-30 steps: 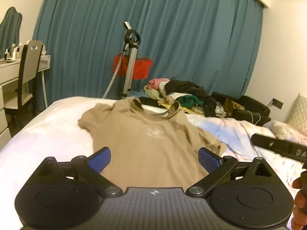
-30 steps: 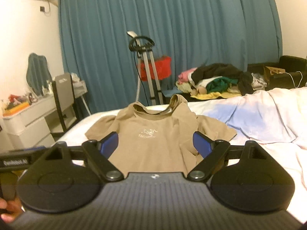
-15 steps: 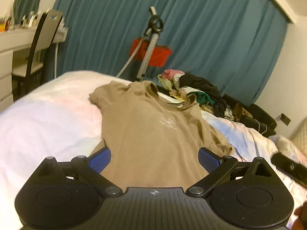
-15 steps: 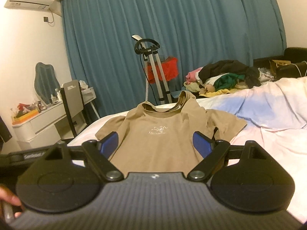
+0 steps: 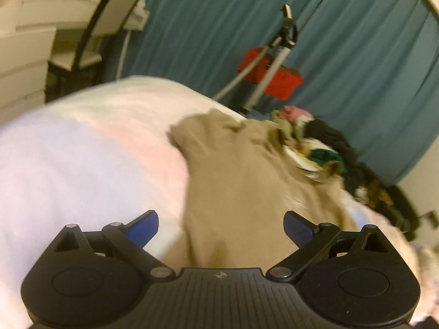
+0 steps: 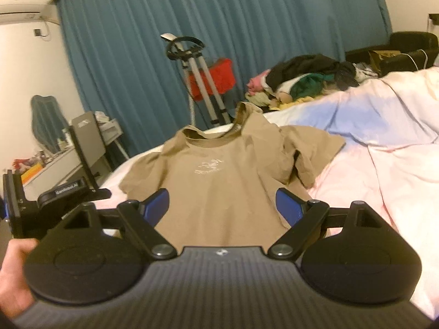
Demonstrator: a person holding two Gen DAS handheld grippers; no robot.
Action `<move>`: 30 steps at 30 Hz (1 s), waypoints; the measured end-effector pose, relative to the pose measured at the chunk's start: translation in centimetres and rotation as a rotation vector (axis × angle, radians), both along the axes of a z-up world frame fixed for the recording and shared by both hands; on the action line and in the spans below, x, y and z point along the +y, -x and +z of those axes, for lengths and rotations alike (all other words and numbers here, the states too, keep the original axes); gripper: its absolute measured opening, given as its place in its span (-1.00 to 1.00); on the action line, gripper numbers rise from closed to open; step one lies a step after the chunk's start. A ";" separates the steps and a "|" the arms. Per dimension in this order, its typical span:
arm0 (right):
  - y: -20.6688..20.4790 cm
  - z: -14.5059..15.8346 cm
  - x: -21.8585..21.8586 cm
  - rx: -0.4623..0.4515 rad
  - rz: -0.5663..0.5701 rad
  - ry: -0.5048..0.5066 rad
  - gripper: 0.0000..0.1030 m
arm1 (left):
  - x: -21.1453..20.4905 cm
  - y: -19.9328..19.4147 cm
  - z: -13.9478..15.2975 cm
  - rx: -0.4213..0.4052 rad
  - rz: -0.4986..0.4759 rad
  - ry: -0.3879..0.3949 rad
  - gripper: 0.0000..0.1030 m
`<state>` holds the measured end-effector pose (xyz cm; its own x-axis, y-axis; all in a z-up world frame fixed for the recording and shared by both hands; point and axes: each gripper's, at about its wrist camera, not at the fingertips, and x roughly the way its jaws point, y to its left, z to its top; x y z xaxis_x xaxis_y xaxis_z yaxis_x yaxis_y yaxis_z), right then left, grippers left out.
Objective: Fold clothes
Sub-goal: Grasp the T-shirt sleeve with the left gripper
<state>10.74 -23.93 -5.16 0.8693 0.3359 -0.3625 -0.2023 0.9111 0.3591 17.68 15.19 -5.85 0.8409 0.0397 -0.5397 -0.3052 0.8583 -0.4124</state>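
A tan T-shirt [image 6: 219,175] with a small white chest print lies spread face up on the pale bed [image 6: 384,181], collar toward the far edge. Its right sleeve is creased and partly folded under. The shirt also shows in the blurred left wrist view [image 5: 241,186]. My left gripper [image 5: 221,229] is open and empty, above the shirt's lower left part. My right gripper [image 6: 221,205] is open and empty, above the shirt's lower middle. The left gripper's body [image 6: 55,200] shows at the left of the right wrist view.
A pile of mixed clothes [image 6: 301,82] lies beyond the bed's far edge. A garment steamer stand [image 6: 197,82] with a red base stands before the teal curtain [image 6: 219,27]. A chair [image 5: 104,35] and a white desk [image 5: 24,44] stand at the left.
The left gripper has swung left and tilted, so the shirt now lies to the right in its blurred view. The right gripper has moved a little closer to the shirt. Both stay open.
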 end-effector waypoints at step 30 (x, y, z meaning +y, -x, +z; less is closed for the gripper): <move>-10.0 -7.8 0.7 0.201 -0.088 -0.063 0.67 | 8.2 -23.4 -3.3 0.081 -0.042 -0.123 0.64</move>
<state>20.79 -23.26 -12.95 0.8086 0.2897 -0.5121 -0.0422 0.8967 0.4406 41.07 23.43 -9.19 0.7974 0.0754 -0.5987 -0.2960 0.9135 -0.2793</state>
